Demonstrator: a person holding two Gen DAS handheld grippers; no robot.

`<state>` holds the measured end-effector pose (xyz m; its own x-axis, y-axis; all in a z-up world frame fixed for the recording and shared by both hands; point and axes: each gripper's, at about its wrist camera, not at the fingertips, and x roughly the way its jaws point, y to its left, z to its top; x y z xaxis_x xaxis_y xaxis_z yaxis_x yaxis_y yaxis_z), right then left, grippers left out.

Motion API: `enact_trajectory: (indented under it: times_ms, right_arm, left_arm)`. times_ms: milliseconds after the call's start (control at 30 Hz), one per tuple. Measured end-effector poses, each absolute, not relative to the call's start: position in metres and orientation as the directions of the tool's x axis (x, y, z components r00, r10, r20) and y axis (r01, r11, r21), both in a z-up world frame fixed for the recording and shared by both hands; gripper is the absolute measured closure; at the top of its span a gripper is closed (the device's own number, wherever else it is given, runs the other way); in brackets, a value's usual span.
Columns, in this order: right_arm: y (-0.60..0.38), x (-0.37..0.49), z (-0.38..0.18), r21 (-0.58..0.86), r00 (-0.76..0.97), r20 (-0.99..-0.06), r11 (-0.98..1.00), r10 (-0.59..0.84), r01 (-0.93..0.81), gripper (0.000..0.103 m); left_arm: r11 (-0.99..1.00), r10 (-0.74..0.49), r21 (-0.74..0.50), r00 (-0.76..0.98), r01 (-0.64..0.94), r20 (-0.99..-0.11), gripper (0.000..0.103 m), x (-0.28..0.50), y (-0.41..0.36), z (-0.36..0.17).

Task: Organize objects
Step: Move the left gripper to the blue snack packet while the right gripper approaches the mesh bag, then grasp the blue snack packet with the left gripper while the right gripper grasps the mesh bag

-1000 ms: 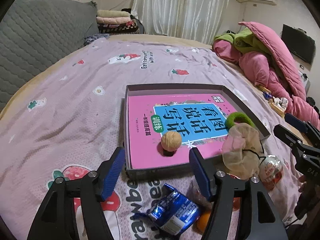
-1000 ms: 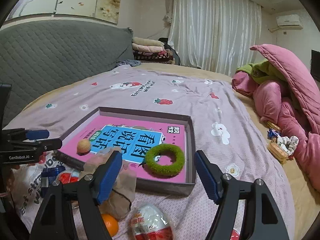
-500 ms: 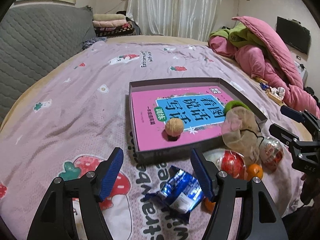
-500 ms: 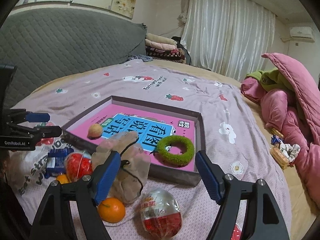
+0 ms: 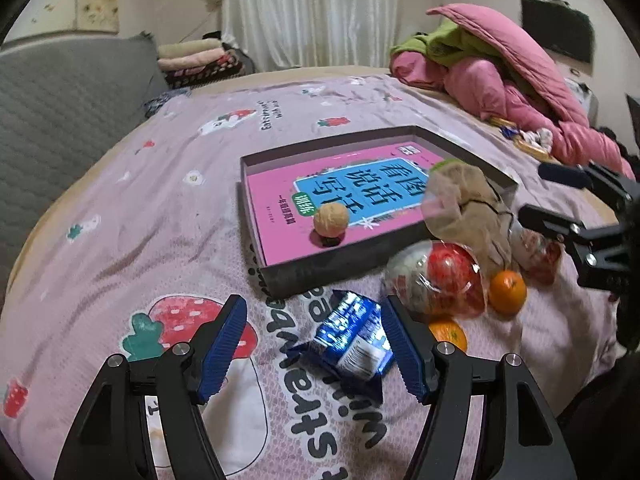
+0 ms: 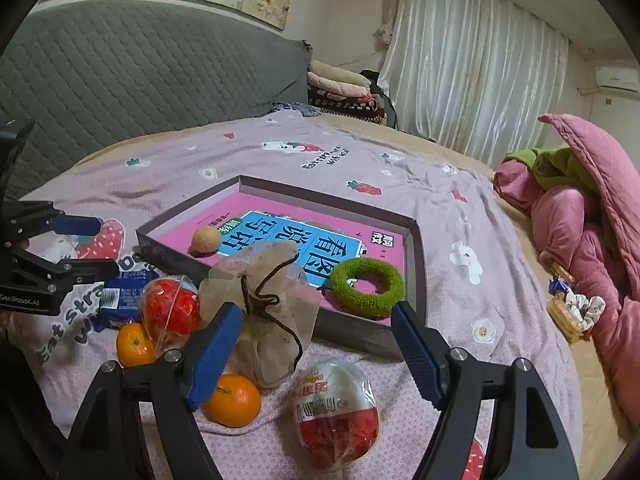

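I'm working over a bed (image 6: pixel 400 184) with a pale purple strawberry-print sheet, a grey quilted headboard (image 6: pixel 140 76) to the left, white curtains (image 6: pixel 472 80) at the far wall and a heap of pink bedding (image 6: pixel 580 216) on the right. In the middle lies a shallow grey box (image 6: pixel 416 264) holding a pink book (image 6: pixel 360 236), a walnut (image 6: pixel 206 239) at its near left and a green ring (image 6: pixel 368 288) at its near right. Just in front of the box sit a tan pouch (image 6: pixel 268 312) leaning on its near wall, a red ball in plastic (image 6: pixel 170 308), two oranges (image 6: pixel 232 400), a wrapped egg toy (image 6: pixel 336 416) and a blue packet (image 5: pixel 356 336). My left gripper (image 5: pixel 312 344) tilts down low over the sheet, its fingers released and apart, the blue packet lying loose between them, nearer the right finger. My right gripper (image 6: pixel 316 352) also angles down, its jaws having just been opening and now wide, nothing pressed between them; the pouch and egg toy lie in the gap beyond its tips
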<state>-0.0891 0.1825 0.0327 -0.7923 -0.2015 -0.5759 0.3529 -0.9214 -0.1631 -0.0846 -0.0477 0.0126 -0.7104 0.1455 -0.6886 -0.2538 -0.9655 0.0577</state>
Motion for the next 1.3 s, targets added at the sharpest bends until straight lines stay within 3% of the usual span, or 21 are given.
enact_trajectory:
  times_ms: [567, 1033, 1300]
  right_arm:
    - [0.18, -0.09, 0.028, -0.164, -0.781, -0.585, -0.912, -0.217, 0.376, 0.026]
    - [0.174, -0.094, 0.023, -0.184, -0.766, -0.61, -0.905, -0.2, 0.383, 0.026]
    - [0.17, -0.111, 0.007, -0.239, -0.754, -0.648, -0.91, -0.109, 0.338, 0.026]
  left_arm:
    - [-0.903, 0.155, 0.176, -0.679, -0.392, -0.718, 0.031, -0.059, -0.031, -0.009]
    - [-0.908, 0.152, 0.145, -0.633, -0.393, -0.759, 0.03, -0.076, -0.036, -0.023]
    - [-0.906, 0.159, 0.14, -0.626, -0.399, -0.763, 0.029, -0.084, -0.032, -0.025]
